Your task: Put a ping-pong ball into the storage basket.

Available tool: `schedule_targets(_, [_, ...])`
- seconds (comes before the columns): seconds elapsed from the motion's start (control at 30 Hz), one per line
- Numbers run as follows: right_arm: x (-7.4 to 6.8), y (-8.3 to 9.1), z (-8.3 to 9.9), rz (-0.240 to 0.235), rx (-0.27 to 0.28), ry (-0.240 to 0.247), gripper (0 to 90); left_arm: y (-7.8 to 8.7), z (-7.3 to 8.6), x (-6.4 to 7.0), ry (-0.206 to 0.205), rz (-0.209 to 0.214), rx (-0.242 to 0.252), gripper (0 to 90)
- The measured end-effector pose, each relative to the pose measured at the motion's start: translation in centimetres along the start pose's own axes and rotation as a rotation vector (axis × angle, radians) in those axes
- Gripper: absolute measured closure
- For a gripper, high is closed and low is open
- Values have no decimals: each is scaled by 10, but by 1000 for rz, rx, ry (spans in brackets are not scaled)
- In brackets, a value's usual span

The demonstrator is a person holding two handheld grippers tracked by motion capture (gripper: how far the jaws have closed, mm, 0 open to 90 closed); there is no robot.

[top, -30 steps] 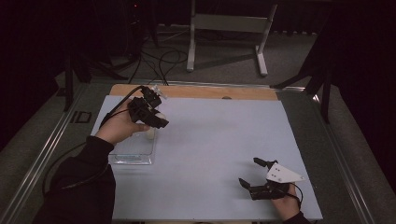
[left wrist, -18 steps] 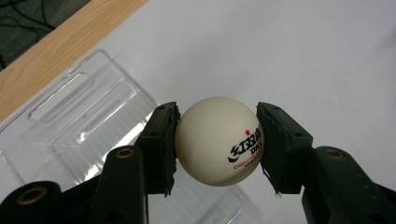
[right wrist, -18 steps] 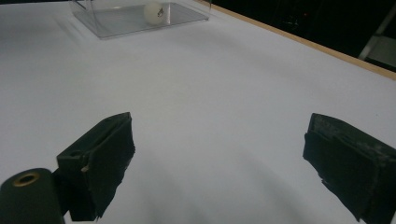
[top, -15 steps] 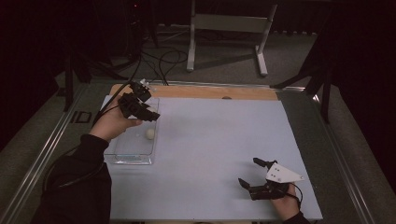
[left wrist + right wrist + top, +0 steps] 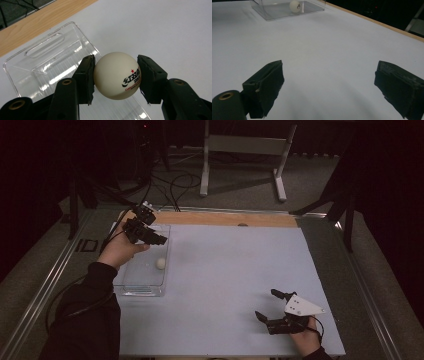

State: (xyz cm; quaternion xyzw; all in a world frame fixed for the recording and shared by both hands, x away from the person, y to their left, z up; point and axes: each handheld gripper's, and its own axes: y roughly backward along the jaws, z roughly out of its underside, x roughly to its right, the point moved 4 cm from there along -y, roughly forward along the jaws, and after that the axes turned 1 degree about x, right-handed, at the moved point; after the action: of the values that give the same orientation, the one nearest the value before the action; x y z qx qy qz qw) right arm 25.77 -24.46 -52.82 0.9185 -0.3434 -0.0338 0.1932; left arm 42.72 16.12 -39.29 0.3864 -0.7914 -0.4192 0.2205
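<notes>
White counter point(image 5: 235, 270) carries a clear tray point(image 5: 37, 65); left gripper point(image 5: 116, 75) fingers clamp a table-tennis ball point(image 5: 117, 75) above it for dropping, right gripper point(image 5: 329, 87) idles open.

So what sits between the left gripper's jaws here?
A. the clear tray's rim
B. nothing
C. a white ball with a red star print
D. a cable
C: in the left gripper view, the white ball with its red star print sits clamped between the pads of the left gripper.
</notes>
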Motion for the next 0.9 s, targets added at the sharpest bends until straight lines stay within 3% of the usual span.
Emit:
schedule_targets(0.67, [0, 0, 0, -5, -1, 1, 86, -28, 5, -19, 74, -19, 12, 514])
schedule_targets(0.83, [0, 0, 0, -5, 0, -2, 86, -37, 8, -27, 125, -22, 26, 514])
schedule_targets(0.9, [0, 0, 0, -5, -2, -2, 86, -40, 10, -30, 124, -14, 29, 514])
